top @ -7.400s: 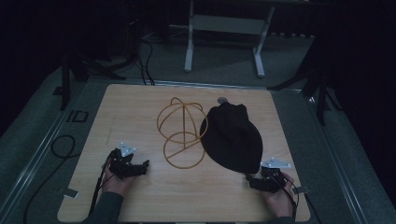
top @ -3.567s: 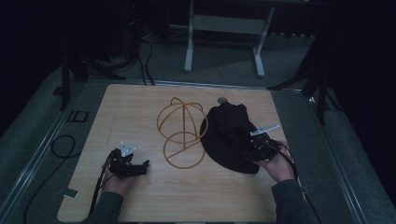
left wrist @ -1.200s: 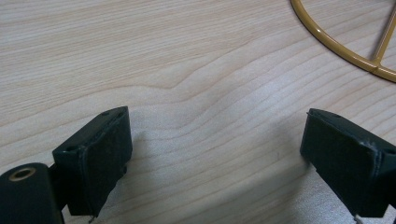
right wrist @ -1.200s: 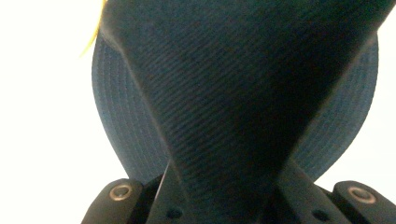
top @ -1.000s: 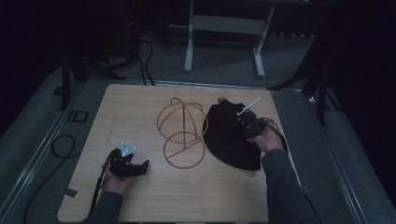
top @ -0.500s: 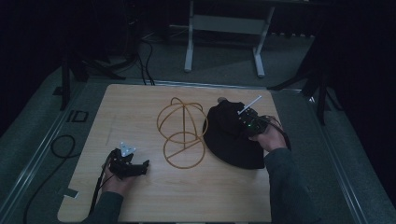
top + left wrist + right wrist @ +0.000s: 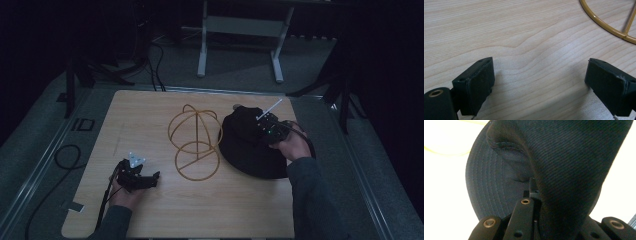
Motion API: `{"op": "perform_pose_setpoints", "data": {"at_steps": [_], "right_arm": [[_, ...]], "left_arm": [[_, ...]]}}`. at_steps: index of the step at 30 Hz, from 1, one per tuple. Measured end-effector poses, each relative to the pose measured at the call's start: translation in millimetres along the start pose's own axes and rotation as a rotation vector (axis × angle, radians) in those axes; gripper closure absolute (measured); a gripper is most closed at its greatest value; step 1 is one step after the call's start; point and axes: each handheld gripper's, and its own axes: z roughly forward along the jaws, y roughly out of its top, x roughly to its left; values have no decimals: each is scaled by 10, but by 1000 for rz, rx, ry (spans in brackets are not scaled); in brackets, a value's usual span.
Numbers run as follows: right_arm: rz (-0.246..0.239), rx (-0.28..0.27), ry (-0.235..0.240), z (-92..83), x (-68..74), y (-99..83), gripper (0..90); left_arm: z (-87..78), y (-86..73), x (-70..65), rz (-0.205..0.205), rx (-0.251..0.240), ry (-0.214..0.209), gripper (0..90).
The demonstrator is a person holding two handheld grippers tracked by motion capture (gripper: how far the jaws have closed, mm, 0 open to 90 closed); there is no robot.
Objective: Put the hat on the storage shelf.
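Observation:
A black brimmed hat (image 7: 246, 152) lies on the right half of the wooden table (image 7: 150, 120). My right gripper (image 7: 263, 127) is over its crown, shut on a fold of the crown fabric. In the right gripper view the pinched cloth of the hat (image 7: 574, 157) rises from between the jaws of the right gripper (image 7: 539, 207), with the stitched brim below it. A gold wire hat stand (image 7: 195, 144) sits at the table's middle, left of the hat. My left gripper (image 7: 150, 177) rests on the table near the front left, open with bare wood between its jaws (image 7: 539, 85). Part of the stand's ring (image 7: 606, 25) shows beyond them.
Dark cables (image 7: 65, 155) lie on the grey floor left of the table. A metal frame stand (image 7: 240, 30) is beyond the far edge. Bare wood stretches across the table's front and far left.
My right gripper came from the front right corner onto the hat's crown and closed on it. Over the last second it has lifted the crown slightly. The left gripper has stayed put.

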Motion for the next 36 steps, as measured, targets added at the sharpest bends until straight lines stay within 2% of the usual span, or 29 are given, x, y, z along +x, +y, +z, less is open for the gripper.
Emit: {"op": "perform_pose_setpoints", "data": {"at_steps": [20,25,36], "right_arm": [[-57,-45,-13,-282,93,103,873],[-62,-48,-17,-321,105,117,873],[-54,-94,-15,-479,81,125,873]], "left_arm": [[1,0,0,-1,-1,0,94],[1,0,0,-1,-1,0,94],[0,0,0,-1,0,0,94]]}}
